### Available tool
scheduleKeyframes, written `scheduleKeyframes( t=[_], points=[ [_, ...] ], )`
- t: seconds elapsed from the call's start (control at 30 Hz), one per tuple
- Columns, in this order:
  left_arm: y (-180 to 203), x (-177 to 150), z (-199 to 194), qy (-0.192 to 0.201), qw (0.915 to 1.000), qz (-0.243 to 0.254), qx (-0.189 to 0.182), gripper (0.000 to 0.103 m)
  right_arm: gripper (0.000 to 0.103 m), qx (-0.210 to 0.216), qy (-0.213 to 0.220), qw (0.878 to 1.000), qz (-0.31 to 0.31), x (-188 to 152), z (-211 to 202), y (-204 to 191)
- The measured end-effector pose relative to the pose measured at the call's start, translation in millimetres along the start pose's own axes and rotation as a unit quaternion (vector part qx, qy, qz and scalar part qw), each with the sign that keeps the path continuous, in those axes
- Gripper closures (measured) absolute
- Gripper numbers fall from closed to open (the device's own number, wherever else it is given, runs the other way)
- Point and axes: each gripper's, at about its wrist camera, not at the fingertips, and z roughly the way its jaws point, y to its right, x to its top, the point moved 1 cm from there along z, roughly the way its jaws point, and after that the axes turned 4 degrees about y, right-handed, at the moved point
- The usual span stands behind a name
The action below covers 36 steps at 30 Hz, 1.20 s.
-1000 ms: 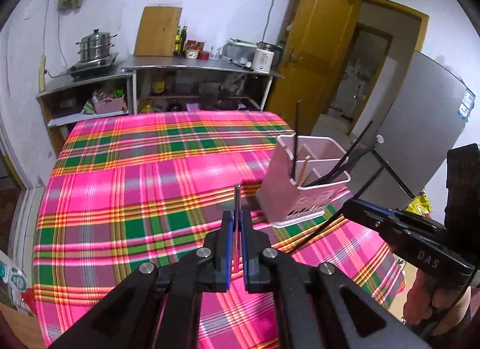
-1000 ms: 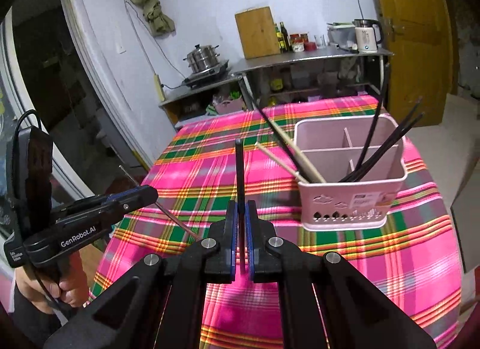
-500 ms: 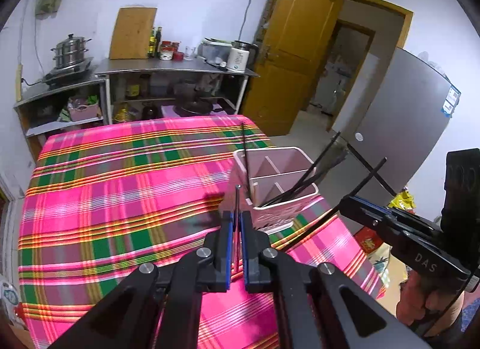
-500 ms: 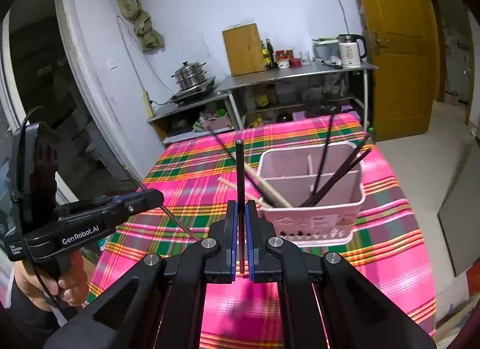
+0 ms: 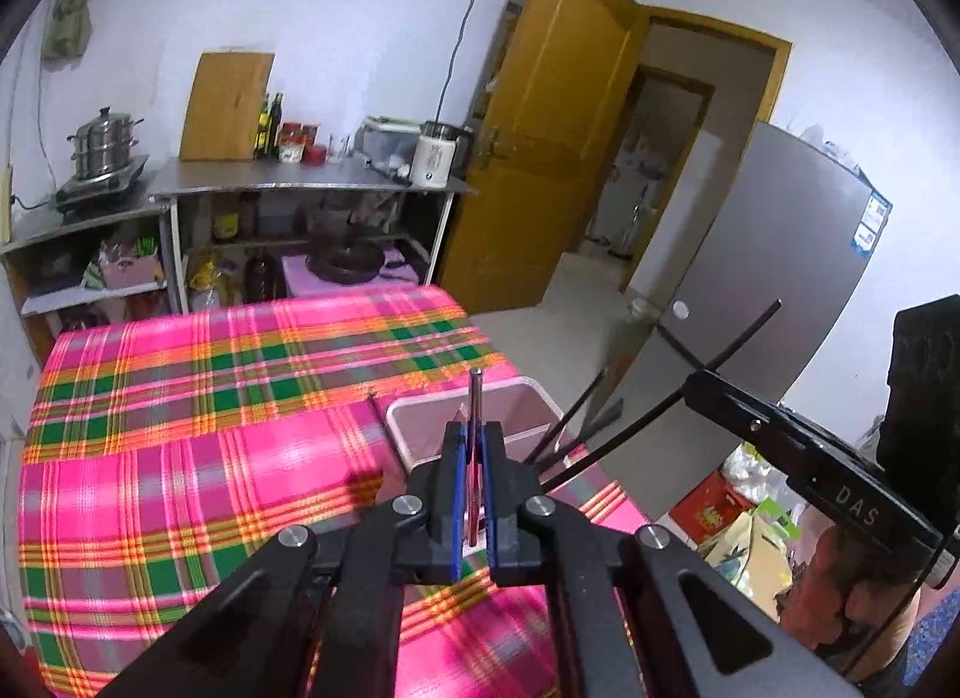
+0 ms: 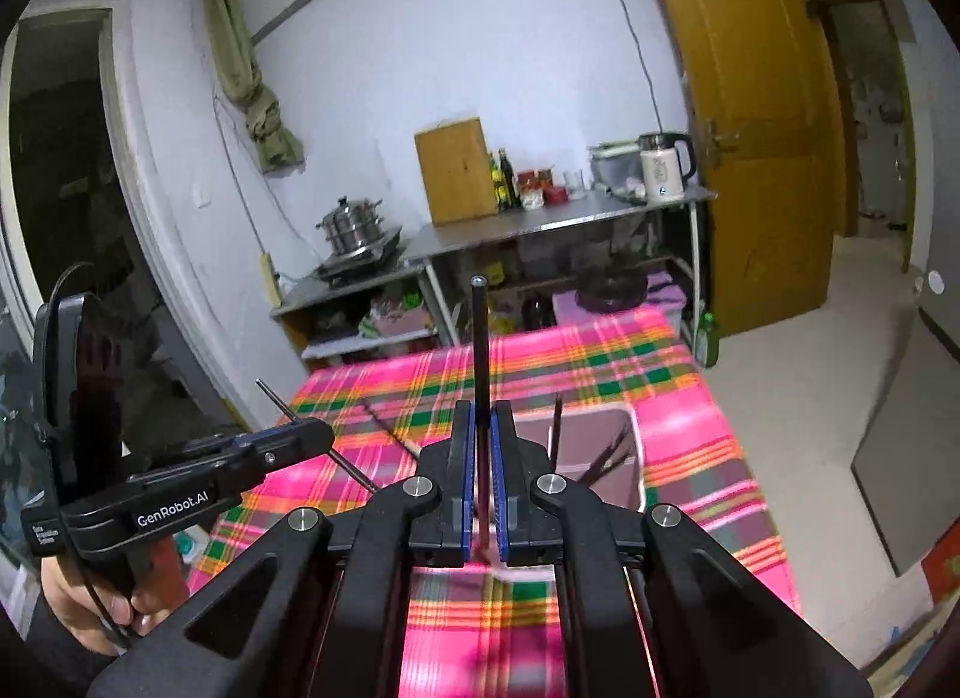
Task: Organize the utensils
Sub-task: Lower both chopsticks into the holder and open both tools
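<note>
Two handheld grippers hung above a surface (image 5: 180, 458) draped in pink, green and orange plaid, each clamped on a single dark chopstick. The left gripper (image 5: 472, 482) pinched a reddish-dark chopstick (image 5: 475, 398) that stood up between its blue pads, while the right gripper (image 6: 482, 476) gripped a black chopstick (image 6: 480, 338) the same way. Below and just ahead of both sat the pink utensil caddy (image 5: 522, 398), near the cloth's far right corner, with several dark chopsticks (image 6: 606, 452) leaning inside it and one more lying on the cloth beside it.

The risk from here appeared to be a missed drop: each chopstick was held near one end, so a tilted release could send it against the caddy's rim or divider and out onto the cloth or the floor. With the two grippers working close together over one small container, the sticks could also knock each other, or the light caddy could tip under a push.

Readable lettering included "GenRobot.AI" on the left gripper's body, seen from the right wrist, and "DAS" on the right gripper's arm, seen from the left wrist.
</note>
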Motion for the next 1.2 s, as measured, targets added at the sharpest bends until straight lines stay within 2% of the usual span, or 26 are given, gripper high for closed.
scheduleKeyframes(
  t=[0.23,0.6,1.0,1.2],
  points=[
    [8,16,20,0.013,0.9999,0.010,0.001,0.098,0.098,-0.009,0.018,1.000,-0.003,14,8,3],
    [-9,-9,72,-0.012,0.9998,0.008,0.014,0.098,0.098,-0.024,0.006,1.000,-0.011,-8,43,12],
    [-26,-37,110,-0.055,0.9983,0.006,0.020,0.098,0.098,-0.036,-0.046,0.998,-0.007,-47,87,24],
    [-32,-43,110,-0.062,0.9980,0.001,0.016,0.094,0.097,-0.029,-0.063,0.998,0.007,-54,91,32]
  ],
)
